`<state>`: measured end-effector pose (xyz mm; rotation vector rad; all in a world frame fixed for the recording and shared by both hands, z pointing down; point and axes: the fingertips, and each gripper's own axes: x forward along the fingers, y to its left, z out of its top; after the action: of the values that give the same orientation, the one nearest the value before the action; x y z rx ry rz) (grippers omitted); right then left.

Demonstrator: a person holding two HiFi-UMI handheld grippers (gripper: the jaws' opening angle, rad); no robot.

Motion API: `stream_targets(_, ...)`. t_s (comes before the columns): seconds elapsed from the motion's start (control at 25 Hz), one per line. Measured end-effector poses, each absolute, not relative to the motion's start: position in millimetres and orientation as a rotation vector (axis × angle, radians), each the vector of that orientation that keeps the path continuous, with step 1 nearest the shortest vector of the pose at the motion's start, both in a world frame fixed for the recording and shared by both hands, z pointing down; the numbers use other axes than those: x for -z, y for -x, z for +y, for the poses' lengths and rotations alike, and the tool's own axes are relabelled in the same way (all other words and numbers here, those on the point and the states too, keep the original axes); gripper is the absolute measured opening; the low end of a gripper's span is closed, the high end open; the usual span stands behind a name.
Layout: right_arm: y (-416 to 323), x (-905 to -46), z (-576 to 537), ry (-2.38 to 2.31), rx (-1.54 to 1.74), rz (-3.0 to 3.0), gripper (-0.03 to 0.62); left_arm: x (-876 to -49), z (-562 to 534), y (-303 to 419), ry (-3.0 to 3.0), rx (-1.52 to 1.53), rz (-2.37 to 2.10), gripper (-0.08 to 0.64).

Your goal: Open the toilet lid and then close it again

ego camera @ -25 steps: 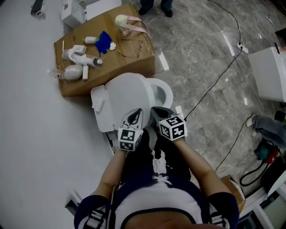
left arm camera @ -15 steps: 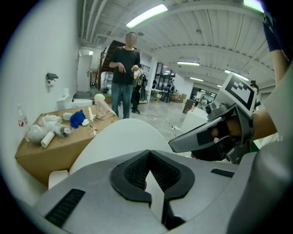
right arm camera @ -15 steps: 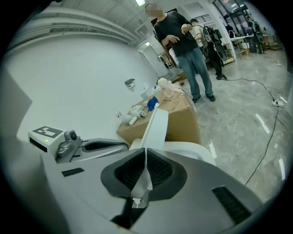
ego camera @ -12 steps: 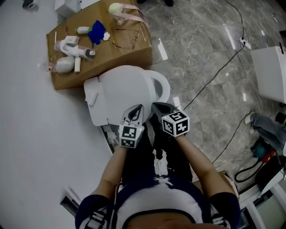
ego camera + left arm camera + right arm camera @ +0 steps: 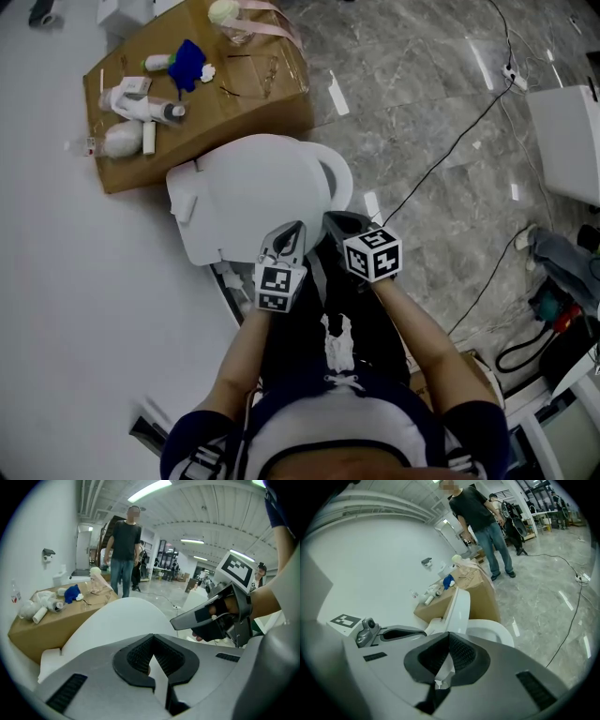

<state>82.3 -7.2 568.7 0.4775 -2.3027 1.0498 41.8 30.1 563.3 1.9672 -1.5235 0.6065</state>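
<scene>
The white oval plastic toilet lid point(image 5: 253, 187) has sunk further over the white rounded toilet bowl point(image 5: 341, 183). A second ago a wide opening showed at its right; now only a narrow crescent of rim does. The left claw point(image 5: 294, 229) and right claw point(image 5: 331, 219) have come down with it at its near edge, perhaps touching it. The right claw's jaws have closed the last little way.

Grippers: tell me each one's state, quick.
Left gripper: closed, holding nothing.
Right gripper: closed, nothing clearly held.
</scene>
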Motion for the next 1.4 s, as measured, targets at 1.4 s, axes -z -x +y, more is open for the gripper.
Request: stream_targets(1.4, -141.3, -685.8, -43.9, -0.462, -1.195, -2.131, 0.008, -660.6, 15.3, -85.4, -1.925, -0.699, -1.316, 0.006)
